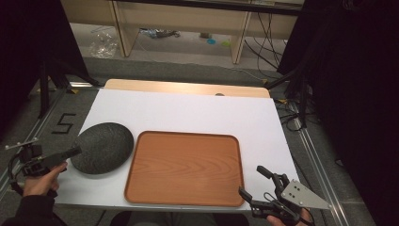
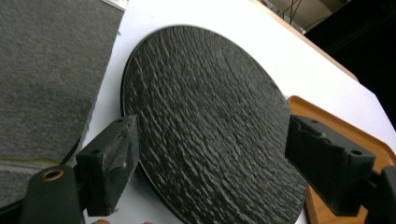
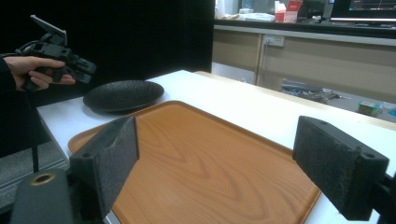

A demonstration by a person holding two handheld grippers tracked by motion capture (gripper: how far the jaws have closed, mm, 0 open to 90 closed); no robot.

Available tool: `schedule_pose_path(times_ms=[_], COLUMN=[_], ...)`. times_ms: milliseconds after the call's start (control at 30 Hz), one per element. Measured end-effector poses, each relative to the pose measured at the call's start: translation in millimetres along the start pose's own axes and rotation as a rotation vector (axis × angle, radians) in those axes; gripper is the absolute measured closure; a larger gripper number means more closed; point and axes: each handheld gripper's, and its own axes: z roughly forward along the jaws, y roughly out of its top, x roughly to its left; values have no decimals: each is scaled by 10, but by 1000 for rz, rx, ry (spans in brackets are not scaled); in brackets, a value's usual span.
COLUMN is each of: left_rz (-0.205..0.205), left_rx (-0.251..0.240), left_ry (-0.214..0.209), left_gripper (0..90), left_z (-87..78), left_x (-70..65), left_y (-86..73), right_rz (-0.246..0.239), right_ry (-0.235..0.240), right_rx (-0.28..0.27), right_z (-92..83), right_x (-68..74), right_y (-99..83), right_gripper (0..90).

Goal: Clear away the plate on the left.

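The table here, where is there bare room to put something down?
The wooden tray is bare inside its rim. The white table is free in a wide strip behind the tray and the dark plate, and in a narrower strip right of the tray, ahead of the right gripper. It is tight at the left, where the left gripper reaches the plate, close beside the tray.

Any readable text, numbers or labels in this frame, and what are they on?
"5": black mark on the grey floor, left of the table.
Red-and-white boxes on the far counter in the right gripper view: print too blurred to read.
Plate, tray: no markings.
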Motion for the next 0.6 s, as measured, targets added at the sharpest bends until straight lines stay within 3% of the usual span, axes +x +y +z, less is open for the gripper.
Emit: schedule_pose_path(times_ms=[233, 600], left_rz=[-31, -59], left_rx=[43, 61], left_ry=[13, 18], left_gripper=[183, 189], left_z=[42, 82], left_x=[44, 96], left_y=[-26, -54], right_rz=[-2, -4], right_ry=[-2, -2], right_rx=[-15, -17], right_z=[10, 10], right_x=[1, 3], right_y=[-4, -2], right_gripper=[157, 157])
